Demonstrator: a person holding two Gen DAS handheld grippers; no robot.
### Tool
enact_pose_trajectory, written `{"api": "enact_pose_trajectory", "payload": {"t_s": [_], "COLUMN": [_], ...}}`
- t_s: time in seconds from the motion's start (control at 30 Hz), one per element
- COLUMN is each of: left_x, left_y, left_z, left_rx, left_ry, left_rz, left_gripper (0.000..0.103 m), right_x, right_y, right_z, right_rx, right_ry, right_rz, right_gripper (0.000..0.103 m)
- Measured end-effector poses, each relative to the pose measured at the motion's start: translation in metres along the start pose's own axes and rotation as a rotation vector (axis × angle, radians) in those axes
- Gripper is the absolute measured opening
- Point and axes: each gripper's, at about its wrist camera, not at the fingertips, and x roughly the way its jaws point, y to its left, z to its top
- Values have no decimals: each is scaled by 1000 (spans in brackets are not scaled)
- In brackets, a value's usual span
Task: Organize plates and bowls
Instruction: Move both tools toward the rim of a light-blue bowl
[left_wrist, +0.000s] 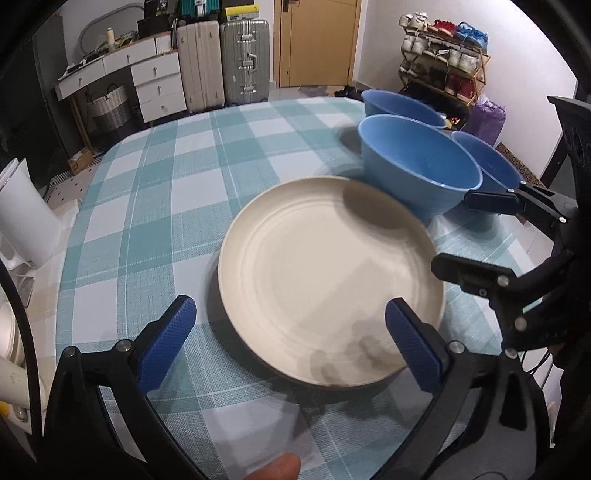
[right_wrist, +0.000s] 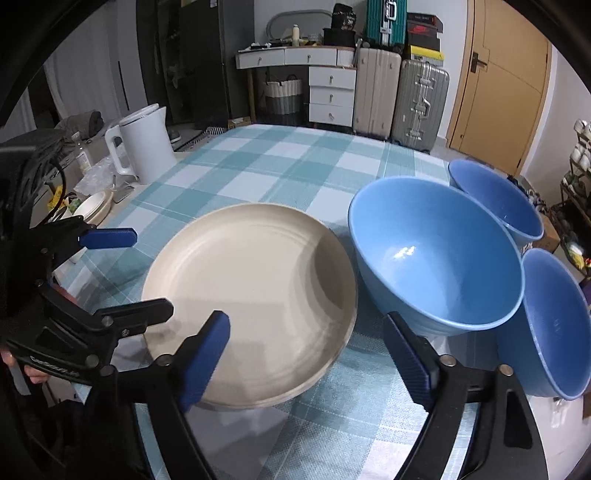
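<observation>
Three blue bowls (right_wrist: 436, 258) sit right of the cream plate (right_wrist: 251, 295) on the checked tablecloth (right_wrist: 295, 166), nearest our right gripper (right_wrist: 306, 350); both it and our left gripper (left_wrist: 291, 332) gape empty.

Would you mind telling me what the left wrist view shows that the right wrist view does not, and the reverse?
Only the left wrist view shows most of the shoe rack. Only the right wrist view shows the kettle's handle and the small cream dishes beside the kettle. Both share the cream plate, three blue bowls, the nearest beside the plate, the checked tablecloth, and both open grippers: left, right.
</observation>
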Motion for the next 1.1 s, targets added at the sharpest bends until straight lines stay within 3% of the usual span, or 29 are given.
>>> {"api": "enact_pose_trajectory", "payload": {"t_s": [0.1, 0.53, 0.83, 1.1], "left_x": [-8, -42, -56, -57], "left_y": [-5, -12, -37, -51], "left_z": [2, 30, 64, 97], "left_rx": [1, -99, -63, -96], "left_ry": [-23, -158, -197, -215], "left_rz": [-2, -52, -22, -71], "left_gripper": [102, 102, 102, 102], "right_x": [-9, -62, -103, -119], "right_y": [-2, -29, -59, -94], "right_z": [0, 6, 19, 27], "right_rx": [-2, 29, 58, 123], "right_ry": [-17, -111, -209, -259], "right_rz": [-12, -28, -39, -25], "right_gripper": [97, 100, 102, 102]}}
